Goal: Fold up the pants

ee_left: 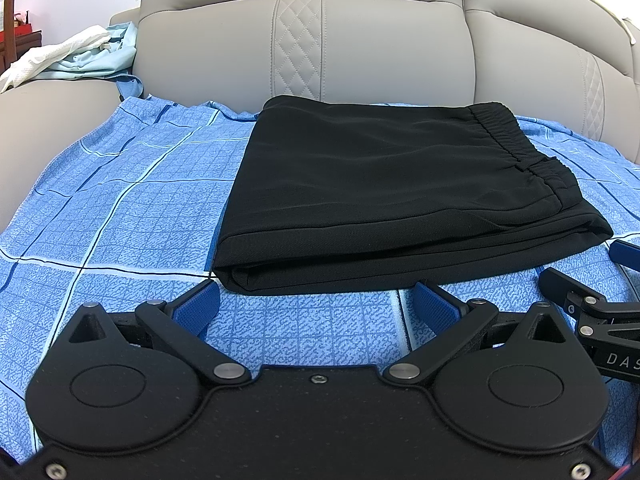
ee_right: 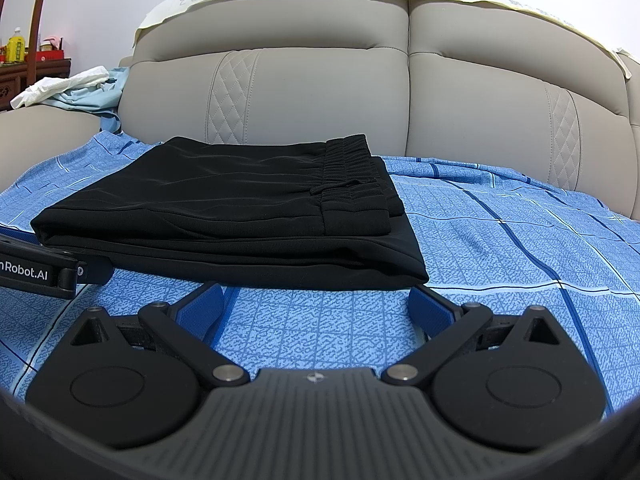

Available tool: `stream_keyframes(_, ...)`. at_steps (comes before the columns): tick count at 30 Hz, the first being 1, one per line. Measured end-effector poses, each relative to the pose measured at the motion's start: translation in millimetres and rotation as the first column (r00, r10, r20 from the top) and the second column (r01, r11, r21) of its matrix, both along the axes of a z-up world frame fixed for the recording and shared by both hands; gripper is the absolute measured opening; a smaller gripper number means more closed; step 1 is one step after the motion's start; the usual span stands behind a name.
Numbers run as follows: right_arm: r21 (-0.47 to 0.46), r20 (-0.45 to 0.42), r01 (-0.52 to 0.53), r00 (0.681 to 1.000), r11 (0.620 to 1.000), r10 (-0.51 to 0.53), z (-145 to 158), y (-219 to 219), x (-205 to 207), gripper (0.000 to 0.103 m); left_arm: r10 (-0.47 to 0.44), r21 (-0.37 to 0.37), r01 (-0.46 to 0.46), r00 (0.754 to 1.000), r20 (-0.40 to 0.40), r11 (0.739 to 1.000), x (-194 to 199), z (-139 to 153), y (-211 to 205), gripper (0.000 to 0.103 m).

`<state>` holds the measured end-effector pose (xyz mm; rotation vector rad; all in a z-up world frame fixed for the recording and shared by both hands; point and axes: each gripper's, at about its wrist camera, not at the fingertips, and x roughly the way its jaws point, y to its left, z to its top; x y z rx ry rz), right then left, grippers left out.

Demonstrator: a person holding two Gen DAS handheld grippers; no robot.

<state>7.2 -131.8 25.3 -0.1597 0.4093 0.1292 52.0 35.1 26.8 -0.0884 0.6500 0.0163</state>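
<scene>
Black pants (ee_left: 384, 192) lie folded in a flat stack on the blue checked sheet (ee_left: 120, 208). Left hand-held gripper (ee_left: 316, 300) and right hand-held gripper (ee_right: 316, 300) sit just before the stack's near edge, both spread wide, holding nothing.

Black claws (ee_left: 316, 300), blue pads (ee_right: 200, 306), silver rivets

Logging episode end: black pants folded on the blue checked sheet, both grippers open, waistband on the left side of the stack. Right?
One error: the waistband is on the right side of the folded black pants, as the left wrist view shows. The rest holds: blue checked sheet, left gripper and right gripper open.
</scene>
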Motion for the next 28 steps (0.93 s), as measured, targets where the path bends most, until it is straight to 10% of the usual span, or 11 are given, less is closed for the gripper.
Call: stream_keyframes(28,0.000,0.001,0.000,1.000,1.000,0.000,-0.5,0.1,0.2,0.103,-0.007,0.001,0.007,1.000,0.008,1.000,0.7,1.5,-1.8,0.103)
